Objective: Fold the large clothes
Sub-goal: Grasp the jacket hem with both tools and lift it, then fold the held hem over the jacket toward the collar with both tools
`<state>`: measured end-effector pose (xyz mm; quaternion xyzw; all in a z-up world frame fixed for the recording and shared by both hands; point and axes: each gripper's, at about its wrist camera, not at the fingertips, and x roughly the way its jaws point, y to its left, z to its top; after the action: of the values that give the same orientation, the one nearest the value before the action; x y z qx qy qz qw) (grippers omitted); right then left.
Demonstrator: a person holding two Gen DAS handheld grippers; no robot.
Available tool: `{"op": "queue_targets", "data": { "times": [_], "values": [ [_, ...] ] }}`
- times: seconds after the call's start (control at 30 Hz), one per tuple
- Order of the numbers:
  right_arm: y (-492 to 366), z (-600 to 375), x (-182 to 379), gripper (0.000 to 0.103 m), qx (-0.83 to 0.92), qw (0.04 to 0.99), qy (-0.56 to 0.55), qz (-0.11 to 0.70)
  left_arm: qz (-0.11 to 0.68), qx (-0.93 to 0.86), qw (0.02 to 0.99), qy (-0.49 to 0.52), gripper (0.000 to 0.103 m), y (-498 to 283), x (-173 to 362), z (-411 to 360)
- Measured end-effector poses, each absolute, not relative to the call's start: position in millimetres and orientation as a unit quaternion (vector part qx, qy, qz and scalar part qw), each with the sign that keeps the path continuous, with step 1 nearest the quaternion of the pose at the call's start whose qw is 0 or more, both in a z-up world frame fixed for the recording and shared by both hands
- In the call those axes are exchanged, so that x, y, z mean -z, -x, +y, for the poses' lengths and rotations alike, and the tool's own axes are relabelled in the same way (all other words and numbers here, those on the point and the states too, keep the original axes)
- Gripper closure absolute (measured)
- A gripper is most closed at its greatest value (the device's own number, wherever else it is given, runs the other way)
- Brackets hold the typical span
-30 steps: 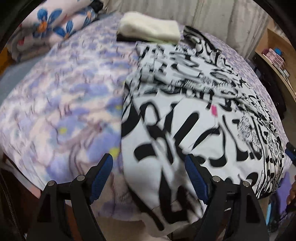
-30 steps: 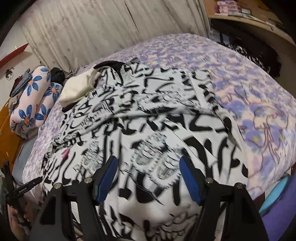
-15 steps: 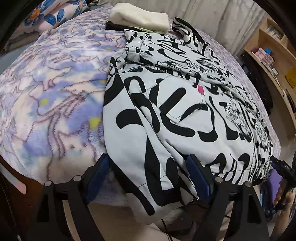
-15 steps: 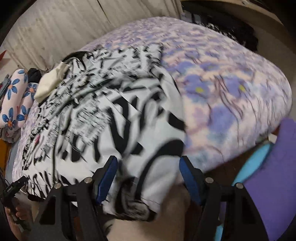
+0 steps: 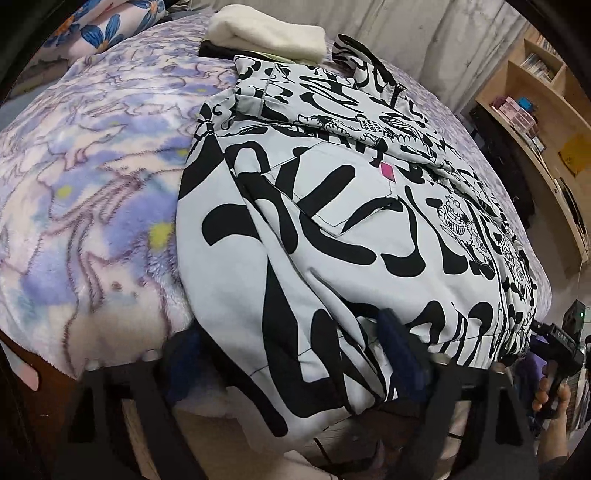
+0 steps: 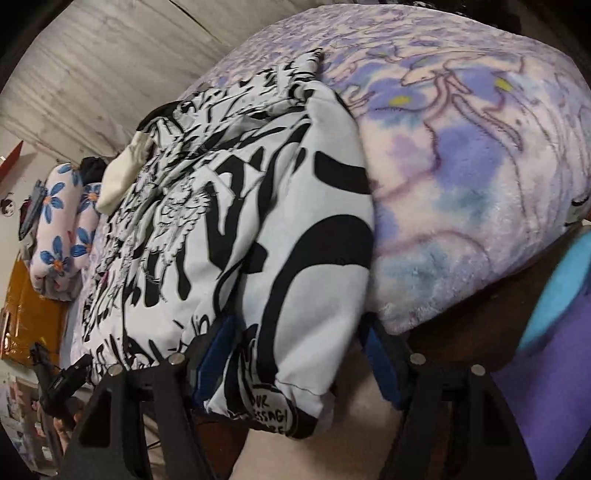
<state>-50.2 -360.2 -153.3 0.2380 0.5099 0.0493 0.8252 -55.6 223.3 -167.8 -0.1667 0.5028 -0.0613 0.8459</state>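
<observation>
- The garment (image 5: 332,229), a white piece printed with black lettering, was spread over the bed (image 5: 92,206), its lower end draped over the near edge.
- The left tongs (image 5: 295,354) were seen closing around the garment's hanging corner at the near edge; whether the pads pressed on the cloth could not be told.
- The right tongs (image 6: 295,365) were closing around the opposite hanging corner, cloth bunched between the blue pads.
- A cream folded cloth (image 5: 266,33) was laid at the garment's far end.
</observation>
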Motion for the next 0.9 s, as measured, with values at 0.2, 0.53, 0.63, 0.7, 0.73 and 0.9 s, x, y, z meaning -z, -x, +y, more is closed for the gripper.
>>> {"op": "queue_targets", "data": {
  "times": [0.2,0.53,0.63,0.7,0.73,0.9],
  "values": [
    [58,-344,125,0.088,-0.072,0.845,-0.191,0.495,0.516,0.064,0.831,0.197,0.082,53,160,224],
    [31,-335,43,0.091,-0.121,0.881,-0.222,0.400,0.462,0.098,0.826,0.308,0.096,38,92,238],
    [13,-336,19,0.091,-0.133,0.889,-0.235,0.370,0.438,0.106,0.835,0.316,0.097,26,66,240],
    [-4,-340,5,0.091,-0.139,0.890,-0.252,0.353,0.423,0.110,0.841,0.318,0.097,13,49,240],
    [-13,-342,-1,0.091,-0.140,0.891,-0.259,0.346,0.417,0.109,0.845,0.318,0.097,5,41,239],
    [-66,-354,-26,0.091,-0.139,0.889,-0.286,0.330,0.399,0.106,0.852,0.323,0.096,-53,13,244]
  ]
}}
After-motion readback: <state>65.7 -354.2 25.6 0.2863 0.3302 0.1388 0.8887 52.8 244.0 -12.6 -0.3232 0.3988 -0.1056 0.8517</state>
